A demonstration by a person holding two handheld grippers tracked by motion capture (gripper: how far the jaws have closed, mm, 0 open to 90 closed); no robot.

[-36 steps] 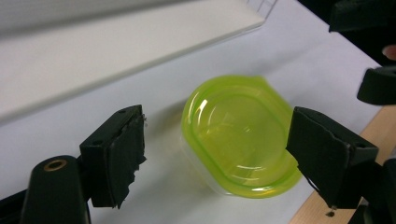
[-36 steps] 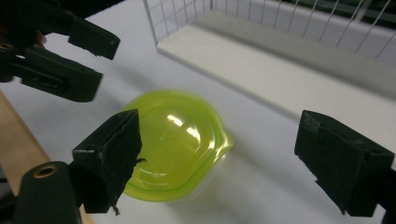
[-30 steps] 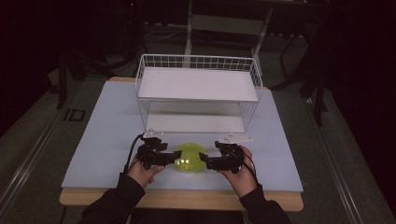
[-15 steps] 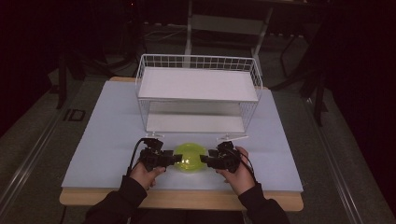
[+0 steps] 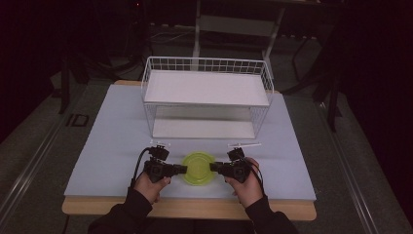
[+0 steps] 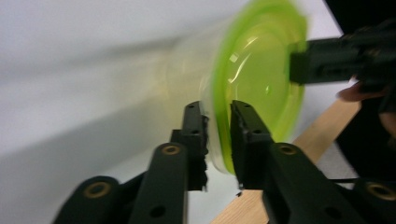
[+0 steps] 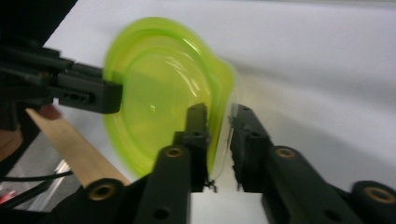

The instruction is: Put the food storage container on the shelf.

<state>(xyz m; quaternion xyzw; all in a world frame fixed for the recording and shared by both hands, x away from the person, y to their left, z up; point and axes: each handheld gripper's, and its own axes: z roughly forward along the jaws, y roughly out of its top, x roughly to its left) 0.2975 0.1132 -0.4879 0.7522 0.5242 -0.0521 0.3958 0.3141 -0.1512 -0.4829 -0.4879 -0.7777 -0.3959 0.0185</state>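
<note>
Pale surface (image 5: 112,146) under me, wire rack (image 5: 207,97) behind; my left tongs (image 5: 184,169) and right tongs (image 5: 212,166) have just closed, clamped on the green lid's (image 5: 197,168) opposite rims.

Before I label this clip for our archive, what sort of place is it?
Probably a lab or studio set up for recording: a pale table holding just a white wire rack and a green lid, dark surroundings, and stand legs behind.
</note>
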